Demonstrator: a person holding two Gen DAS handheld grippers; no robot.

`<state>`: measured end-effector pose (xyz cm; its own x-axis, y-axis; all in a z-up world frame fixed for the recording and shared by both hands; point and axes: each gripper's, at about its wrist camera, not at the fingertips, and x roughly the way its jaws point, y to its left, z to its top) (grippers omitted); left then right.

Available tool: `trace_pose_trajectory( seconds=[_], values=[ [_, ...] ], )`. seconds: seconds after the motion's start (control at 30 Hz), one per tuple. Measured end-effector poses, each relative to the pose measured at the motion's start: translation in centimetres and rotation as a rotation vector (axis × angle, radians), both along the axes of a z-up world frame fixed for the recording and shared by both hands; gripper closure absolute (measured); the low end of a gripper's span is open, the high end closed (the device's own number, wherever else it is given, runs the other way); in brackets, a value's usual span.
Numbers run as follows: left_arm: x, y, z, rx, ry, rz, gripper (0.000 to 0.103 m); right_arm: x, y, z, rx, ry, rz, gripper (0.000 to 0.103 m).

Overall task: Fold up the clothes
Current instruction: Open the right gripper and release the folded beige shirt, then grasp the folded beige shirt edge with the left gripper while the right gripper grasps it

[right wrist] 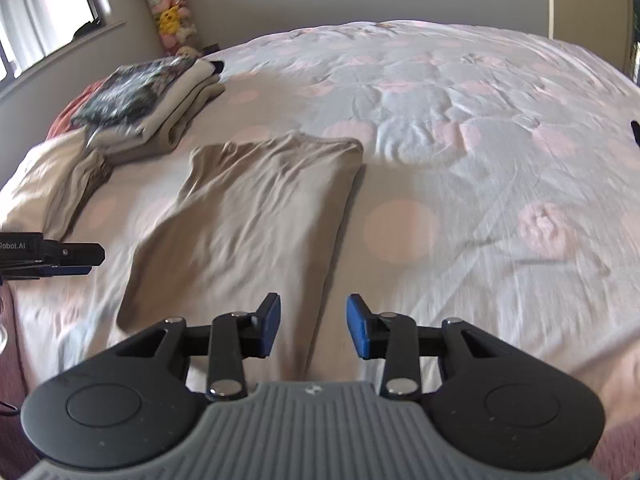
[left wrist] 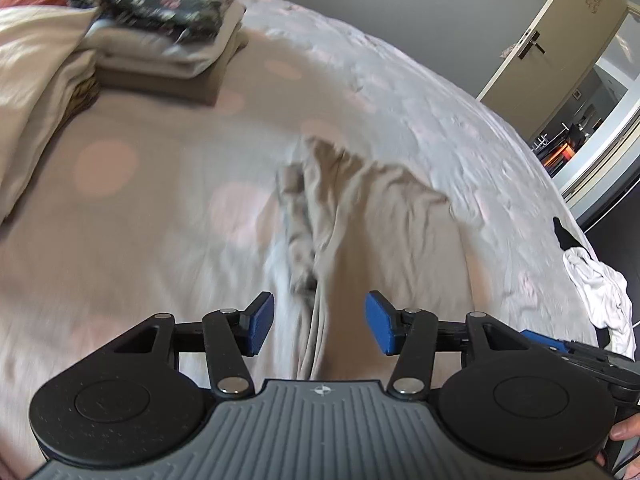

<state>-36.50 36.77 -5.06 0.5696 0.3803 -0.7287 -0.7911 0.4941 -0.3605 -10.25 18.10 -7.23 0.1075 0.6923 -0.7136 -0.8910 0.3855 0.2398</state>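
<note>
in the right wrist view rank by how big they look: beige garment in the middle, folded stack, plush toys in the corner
1. beige garment, though it lies nearest the camera
2. folded stack
3. plush toys, farthest away, so real size is unsure

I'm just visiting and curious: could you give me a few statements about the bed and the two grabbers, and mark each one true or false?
1. The beige garment lies on the bedspread. True.
2. The right gripper is clamped on the garment. False: its jaws stand apart, nothing pinched.
3. A dark patterned item tops the folded stack. True.
4. The left gripper is fully shut. False: its jaws are open.
5. The door is green. False: it is beige.
</note>
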Motion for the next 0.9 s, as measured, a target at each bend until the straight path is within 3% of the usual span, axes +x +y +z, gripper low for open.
trace_pose_trajectory(
  seconds=[0.2,0.43,0.57,0.73,0.8,0.87,0.9],
  values=[
    [2.9,4.7,-1.7,-0.023,-0.006,0.069,0.043,3.4,3.4,-0.2,0.047,0.084,-0.079,0.041],
    [5.8,8.4,-4.5,-0.02,0.051,0.087,0.043,6.8,7.9,-2.2,0.054,0.158,-0.118,0.039],
    [7.2,9.5,-5.9,-0.021,0.063,0.075,0.037,8.5,10.1,-3.6,0.057,0.209,-0.131,0.039],
    [7.3,10.9,-6.8,-0.016,-0.032,0.084,0.037,10.8,12.6,-5.5,0.054,0.276,-0.139,0.04],
    [7.5,11.6,-7.1,-0.037,-0.059,0.075,0.039,11.7,13.4,-6.0,0.063,0.318,-0.133,0.042],
    [7.9,11.8,-7.3,-0.035,-0.065,0.055,0.058,12.0,14.2,-6.3,0.066,0.336,-0.118,0.05],
    [8.1,11.8,-7.5,-0.038,-0.069,0.05,0.071,11.9,14.6,-6.4,0.062,0.338,-0.106,0.06]
  ],
)
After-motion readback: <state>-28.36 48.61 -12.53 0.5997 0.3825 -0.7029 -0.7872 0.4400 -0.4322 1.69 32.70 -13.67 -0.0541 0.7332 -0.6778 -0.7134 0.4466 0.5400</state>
